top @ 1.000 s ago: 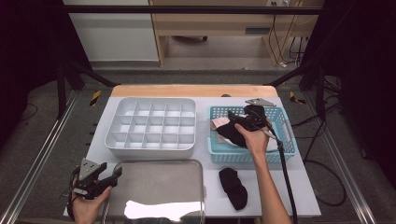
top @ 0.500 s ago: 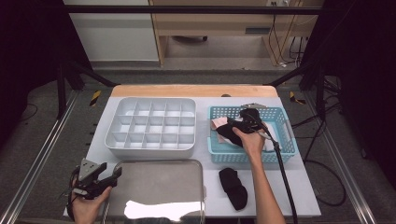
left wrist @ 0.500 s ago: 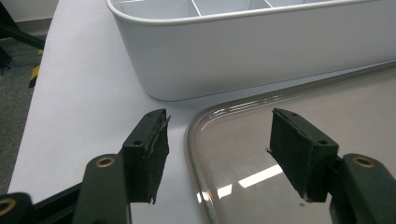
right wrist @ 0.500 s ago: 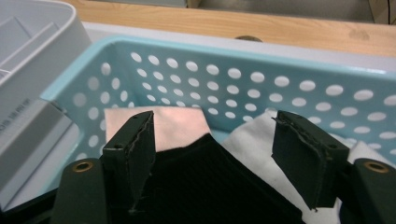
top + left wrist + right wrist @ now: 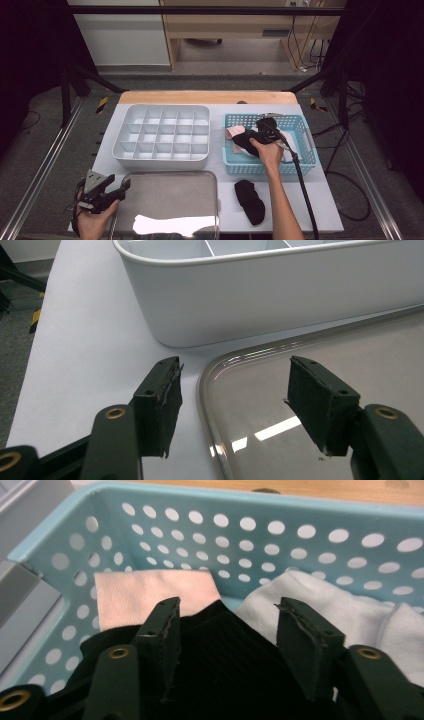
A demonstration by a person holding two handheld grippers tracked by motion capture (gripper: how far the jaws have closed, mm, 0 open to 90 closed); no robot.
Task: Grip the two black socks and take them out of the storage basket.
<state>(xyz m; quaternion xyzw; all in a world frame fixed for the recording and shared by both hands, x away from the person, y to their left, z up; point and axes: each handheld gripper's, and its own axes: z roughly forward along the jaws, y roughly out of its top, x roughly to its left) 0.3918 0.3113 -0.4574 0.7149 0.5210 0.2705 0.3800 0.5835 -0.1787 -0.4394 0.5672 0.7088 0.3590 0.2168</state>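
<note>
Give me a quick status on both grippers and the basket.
Right gripper closing over black sock in blue basket, not yet clamped. Left gripper open, idle by metal tray. Nothing blocking.

Basket wall (image 5: 250,525) hems right tool (image 5: 225,625); table strip (image 5: 225,175) beside tray (image 5: 170,200) open.

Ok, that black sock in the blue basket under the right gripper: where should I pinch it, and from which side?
Pinch the raised fold of the black sock between the right gripper jaws, coming straight down from above. It lies bunched on top of the pink cloth and beside the white socks, so the top is free, while the basket walls probably block a sideways approach. The jaws have just been closing, straddling it.
</note>
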